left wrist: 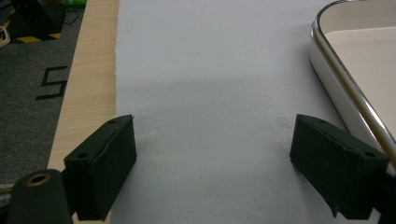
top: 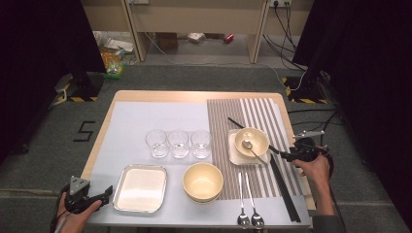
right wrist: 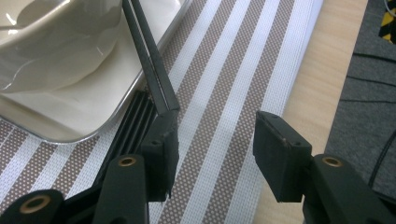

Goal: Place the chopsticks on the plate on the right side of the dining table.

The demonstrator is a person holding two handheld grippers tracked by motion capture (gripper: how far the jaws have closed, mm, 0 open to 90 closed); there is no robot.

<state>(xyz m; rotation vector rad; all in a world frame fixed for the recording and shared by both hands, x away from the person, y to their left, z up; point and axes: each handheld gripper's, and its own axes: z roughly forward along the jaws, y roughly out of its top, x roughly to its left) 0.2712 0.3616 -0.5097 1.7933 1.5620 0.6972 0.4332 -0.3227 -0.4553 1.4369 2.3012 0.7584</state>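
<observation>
Right now my right gripper [right wrist: 212,140] hangs over the striped placemat [right wrist: 224,93] with its jaws spread and nothing between them — the ends of a pair of black chopsticks [right wrist: 152,65] lie just beside one jaw, leaning across the small tray [right wrist: 116,114] that holds a cream bowl [right wrist: 56,46]. More chopsticks [top: 284,189] lie flat on the mat. My left gripper [left wrist: 215,163] sits spread wide over the pale sheet [left wrist: 210,70] — beside a square metal tray [left wrist: 345,88], gripping nothing.

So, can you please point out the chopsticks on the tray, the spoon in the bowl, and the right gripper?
chopsticks [right wrist: 152,70], right gripper view, on the shafts.
spoon [top: 248,144], high view, on its head.
right gripper [right wrist: 215,140], right gripper view, between its fingertips.
</observation>
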